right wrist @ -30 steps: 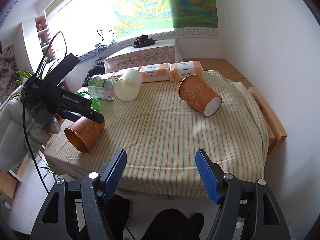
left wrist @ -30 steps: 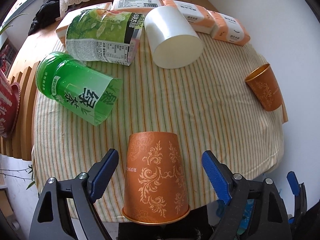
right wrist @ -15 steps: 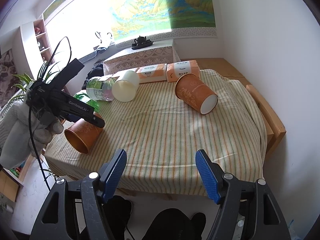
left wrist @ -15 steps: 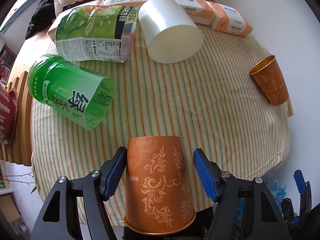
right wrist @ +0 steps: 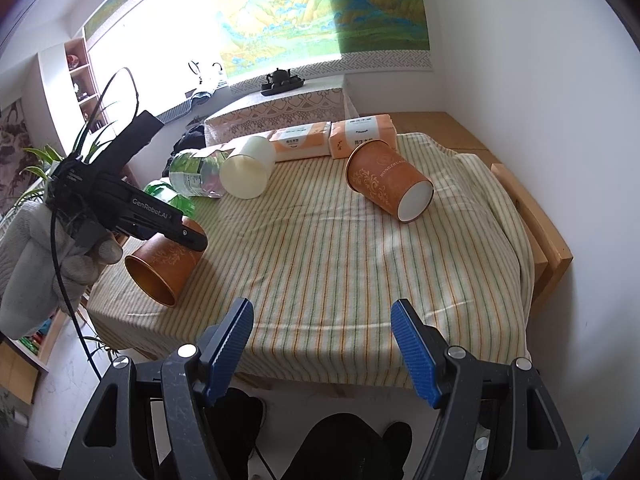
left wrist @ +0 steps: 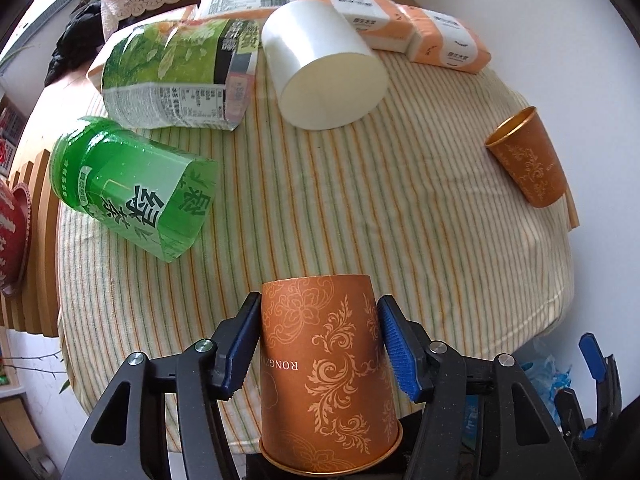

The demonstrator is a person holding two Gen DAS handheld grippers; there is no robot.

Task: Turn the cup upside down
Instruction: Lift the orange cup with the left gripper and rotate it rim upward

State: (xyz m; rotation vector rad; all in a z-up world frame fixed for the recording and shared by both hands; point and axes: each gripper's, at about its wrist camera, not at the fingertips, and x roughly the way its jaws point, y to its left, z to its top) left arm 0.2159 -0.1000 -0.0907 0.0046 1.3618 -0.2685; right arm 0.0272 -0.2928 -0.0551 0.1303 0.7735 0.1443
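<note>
Two orange paper cups are being shown lying on their sides on the striped cloth (right wrist: 340,264): the near cup (left wrist: 326,376), printed with scrollwork and lettering beginning "RONGZ", is being gripped at the table's front edge between the blue pads of the left gripper (left wrist: 318,342), its open mouth facing the camera; the far cup (right wrist: 388,184) is lying well apart, near the opposite side. One white cup (left wrist: 326,72) is resting on its side beside two green bottles (left wrist: 136,188), the nearer one marked with large Chinese characters. Three orange tissue packs (left wrist: 448,42) are being kept along the back edge. The right gripper (right wrist: 324,344) is being held spread wide with nothing between its pads, hovering off the table's edge. "GenRobot.AI" is being displayed on the left gripper's body.
</note>
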